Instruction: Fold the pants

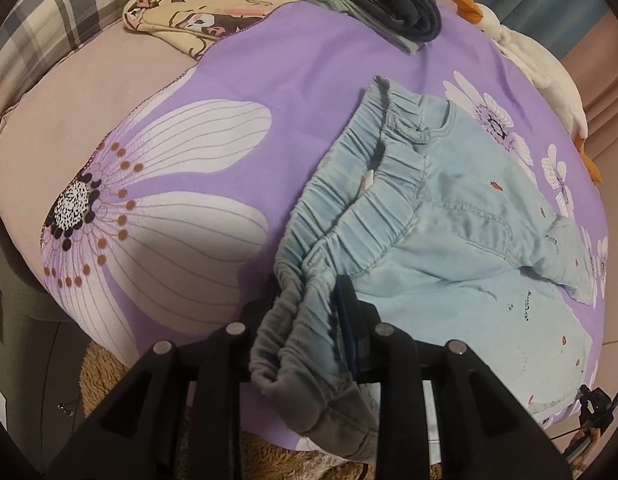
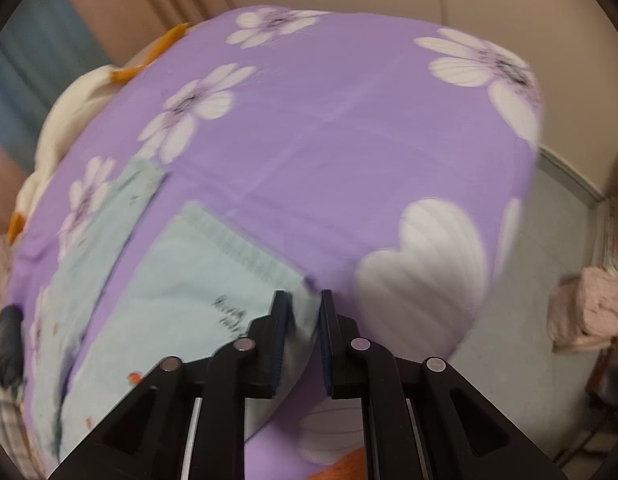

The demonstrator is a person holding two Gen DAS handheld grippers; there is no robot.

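Light blue denim pants [image 1: 449, 236] lie on a purple flowered sheet [image 1: 301, 80]. Their gathered elastic waistband [image 1: 309, 308] bunches between my left gripper's [image 1: 305, 320] jaws, which are shut on it at the near edge. In the right wrist view the two pant legs [image 2: 189, 280] lie side by side with hems toward the far side. My right gripper [image 2: 305, 320] has its jaws a little apart around the near leg's hem corner [image 2: 305, 304]; the view is blurred, so the grip is unclear.
Folded dark clothes [image 1: 389, 4] and a cartoon-print cloth [image 1: 197, 16] lie at the far edge of the bed. A white plush goose [image 1: 541, 64] lies along the right side. A plaid blanket [image 1: 61, 12] is at far left. Floor [image 2: 529, 320] lies right of the bed.
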